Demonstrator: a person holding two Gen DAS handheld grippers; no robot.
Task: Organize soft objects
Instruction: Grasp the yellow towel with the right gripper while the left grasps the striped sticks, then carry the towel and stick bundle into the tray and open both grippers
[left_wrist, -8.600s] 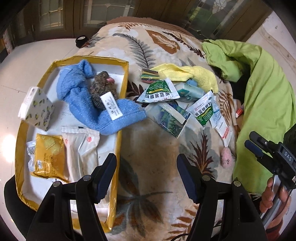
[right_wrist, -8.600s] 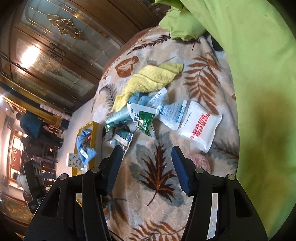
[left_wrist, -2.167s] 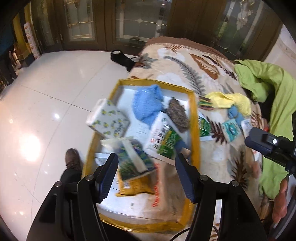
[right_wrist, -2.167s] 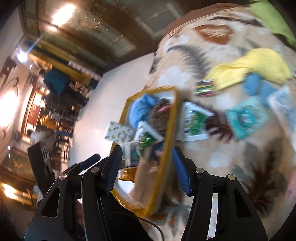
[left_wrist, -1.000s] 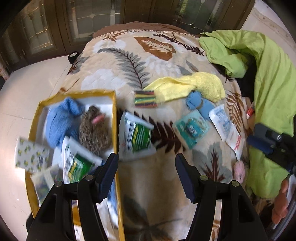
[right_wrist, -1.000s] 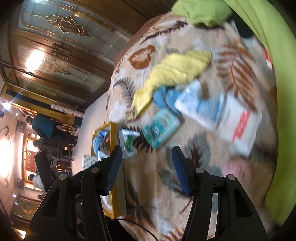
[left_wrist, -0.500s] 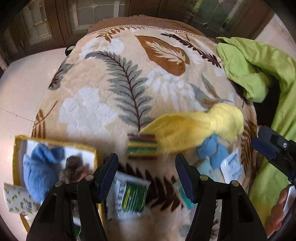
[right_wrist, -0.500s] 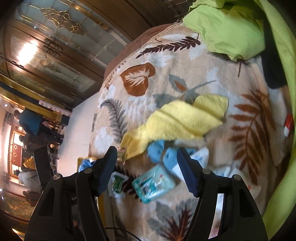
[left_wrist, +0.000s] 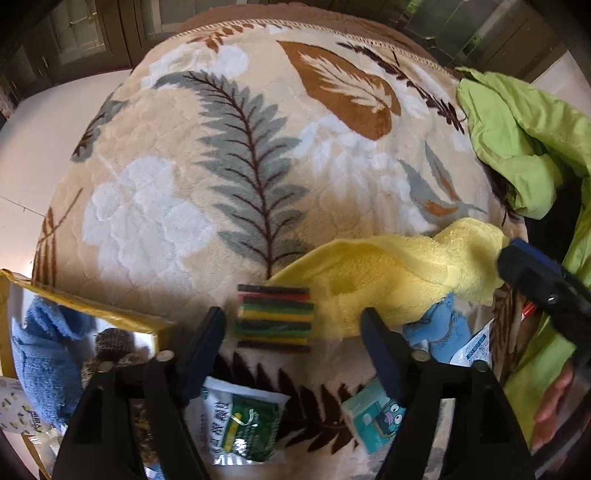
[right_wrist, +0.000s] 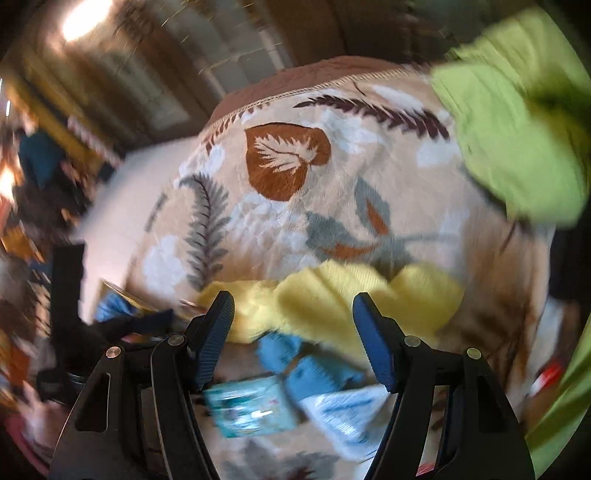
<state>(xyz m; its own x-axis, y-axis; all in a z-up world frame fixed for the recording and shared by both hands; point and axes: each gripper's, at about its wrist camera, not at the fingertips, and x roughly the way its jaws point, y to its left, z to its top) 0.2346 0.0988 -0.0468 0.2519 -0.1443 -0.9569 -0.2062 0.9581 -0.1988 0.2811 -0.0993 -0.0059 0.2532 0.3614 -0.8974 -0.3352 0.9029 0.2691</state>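
Striped cloth (left_wrist: 274, 318), folded into a small stack of red, green, yellow and black bands, lies on the leaf-patterned blanket (left_wrist: 236, 155) just beyond the yellow-rimmed box's (left_wrist: 99, 304) far corner, its right end touching the yellow towel (left_wrist: 399, 273). The left gripper (left_wrist: 291, 343) hangs over it with jaws spread wide and nothing held, the stack sitting between the fingertips. To take it cleanly, I judge the jaws should drop straight down and close across the whole stack, staying clear of the towel's edge so it is not dragged along. The right gripper (right_wrist: 293, 330), likewise wide open and empty, points at the towel; that view is blurred.
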